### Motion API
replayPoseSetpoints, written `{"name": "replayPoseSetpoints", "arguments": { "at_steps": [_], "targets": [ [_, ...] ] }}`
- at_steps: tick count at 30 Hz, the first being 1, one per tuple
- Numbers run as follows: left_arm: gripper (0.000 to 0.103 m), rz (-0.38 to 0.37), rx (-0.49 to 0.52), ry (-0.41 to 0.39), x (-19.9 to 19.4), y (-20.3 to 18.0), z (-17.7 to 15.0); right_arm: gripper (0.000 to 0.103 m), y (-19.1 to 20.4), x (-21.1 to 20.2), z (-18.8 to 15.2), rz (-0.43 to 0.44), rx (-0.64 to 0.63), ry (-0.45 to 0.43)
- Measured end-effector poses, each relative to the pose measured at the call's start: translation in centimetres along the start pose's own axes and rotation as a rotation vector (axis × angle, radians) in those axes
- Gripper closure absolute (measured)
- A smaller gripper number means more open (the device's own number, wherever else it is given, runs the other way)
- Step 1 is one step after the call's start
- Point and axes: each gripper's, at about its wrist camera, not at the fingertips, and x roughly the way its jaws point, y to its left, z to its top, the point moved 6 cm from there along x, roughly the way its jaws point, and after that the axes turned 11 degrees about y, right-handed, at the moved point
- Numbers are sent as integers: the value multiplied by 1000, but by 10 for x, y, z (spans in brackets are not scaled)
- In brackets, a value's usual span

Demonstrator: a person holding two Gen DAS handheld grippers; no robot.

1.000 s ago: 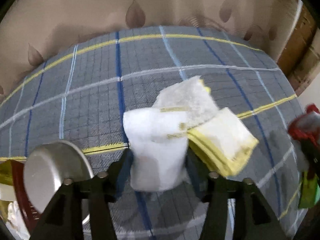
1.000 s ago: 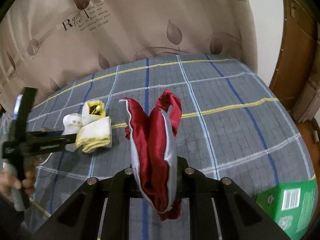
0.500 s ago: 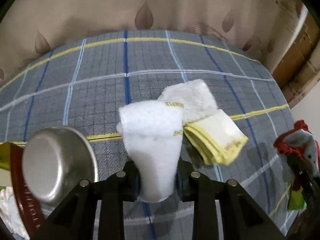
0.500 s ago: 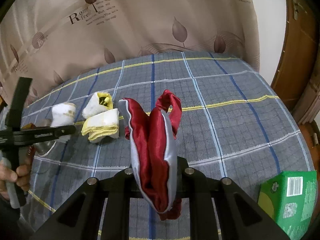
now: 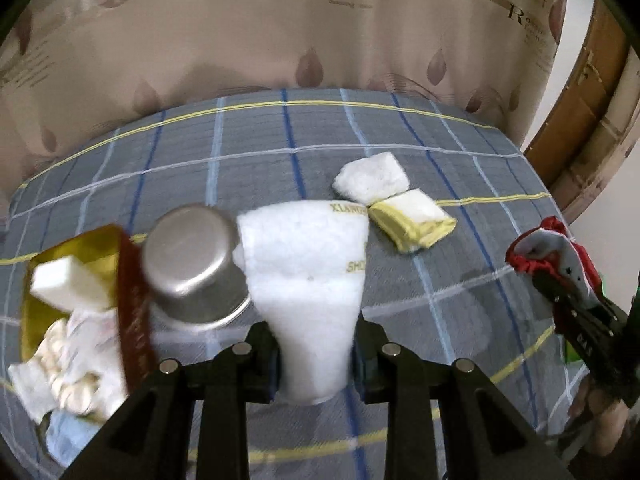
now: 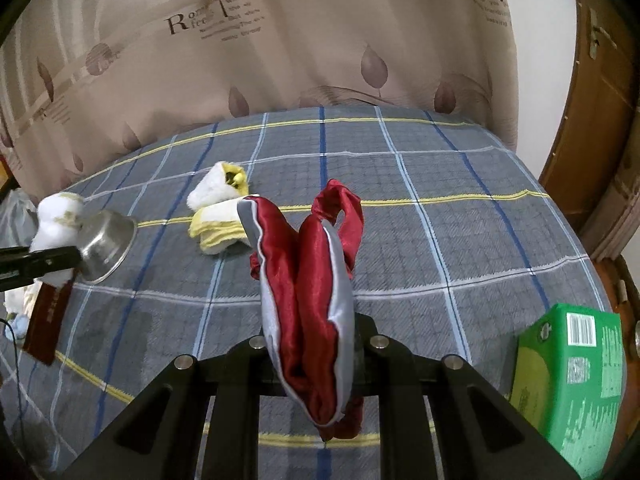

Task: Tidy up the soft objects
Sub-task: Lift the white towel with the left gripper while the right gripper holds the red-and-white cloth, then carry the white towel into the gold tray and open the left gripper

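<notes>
My left gripper [image 5: 316, 356] is shut on a fluffy white towel [image 5: 304, 264] with gold lettering, held up above the plaid bed cover [image 5: 440, 140]. In the right wrist view that towel [image 6: 60, 216] hangs at the far left beside the steel bowl. My right gripper [image 6: 310, 348] is shut on a red and silver satin cloth [image 6: 304, 280], which stands up between the jaws and droops below them. Two folded towels lie together on the bed, one white [image 5: 370, 178] and one yellow-edged [image 5: 414, 220], both apart from the grippers.
An upturned steel bowl [image 5: 192, 264] sits left of the held towel. Beside it, a gold-lined red box [image 5: 132, 308] holds several soft pieces. A green carton [image 6: 572, 380] stands at the near right. A leaf-print curtain [image 6: 320, 40] backs the bed.
The left jaws closed on the white towel, lifted it off the other two and carried it left toward the bowl and the box. The right gripper still holds the satin cloth and has shifted slightly.
</notes>
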Motion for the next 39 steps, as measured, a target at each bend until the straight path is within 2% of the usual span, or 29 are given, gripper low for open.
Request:
{"name": "replayPoseSetpoints", "arguments": {
  "at_steps": [11,22,29,33,39],
  "targets": [
    [76,38,-82,-53,-47,47,-40,88,14,-14,-19,-8,-14,-16],
    [76,124,-229,-59,-66,132,-71,87,21,-23,-32,0,-17,-27],
    [76,162,-320,-22,-54,190,-83,87,20,-25,-35,0,-9,-31],
    [75,157,-343,1,-39,208,-85,86,21,-24,-35,2,-9,-29],
    [69,145,-362,34,-19,218,-85,86,20,-21,-36,-1,-6,-18]
  ]
}}
